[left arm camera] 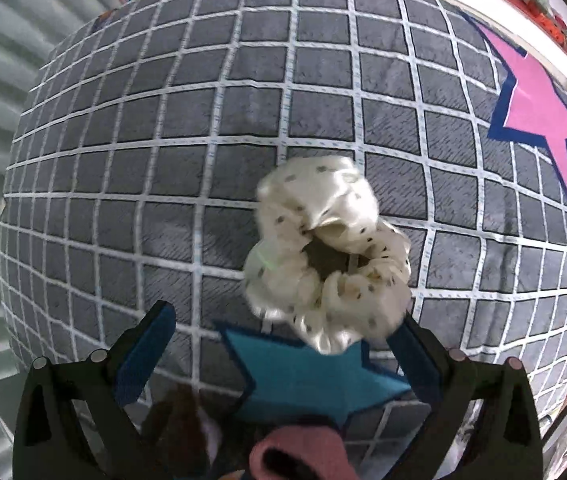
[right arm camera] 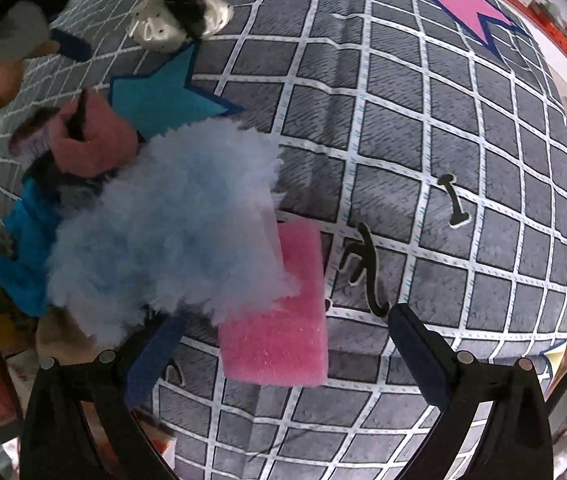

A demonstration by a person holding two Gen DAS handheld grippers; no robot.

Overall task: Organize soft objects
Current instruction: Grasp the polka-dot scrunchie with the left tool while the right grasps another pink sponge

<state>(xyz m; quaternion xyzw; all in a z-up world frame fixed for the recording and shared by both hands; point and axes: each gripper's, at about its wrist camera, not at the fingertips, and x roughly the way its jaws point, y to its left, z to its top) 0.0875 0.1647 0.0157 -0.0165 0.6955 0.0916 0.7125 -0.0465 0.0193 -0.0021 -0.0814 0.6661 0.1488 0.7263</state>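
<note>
— That satiny dotted scrunchie [left arm camera: 325, 256]?
— Lying on the grid cloth [left arm camera: 203, 120], overlapping the teal star [left arm camera: 307, 380]; left gripper [left arm camera: 283, 344] gaping.
— Right one?
— Right gripper [right arm camera: 283, 344] spread too, over pink sponge [right arm camera: 283, 320] and blue fluff [right arm camera: 163, 232].

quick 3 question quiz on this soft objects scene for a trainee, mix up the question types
1. True or false: the left gripper is clamped shut on the white dotted scrunchie.
2. Multiple choice: in the right wrist view, what lies partly over the pink sponge? A) the pale blue fluffy item B) a metal spoon C) a glass jar
3. Fill in: the star patch just below the scrunchie is coloured ____, while the far star patch is pink.

Key
1. False: its jaws stand wide apart, the scrunchie just beyond the fingertips.
2. A
3. Teal
</note>
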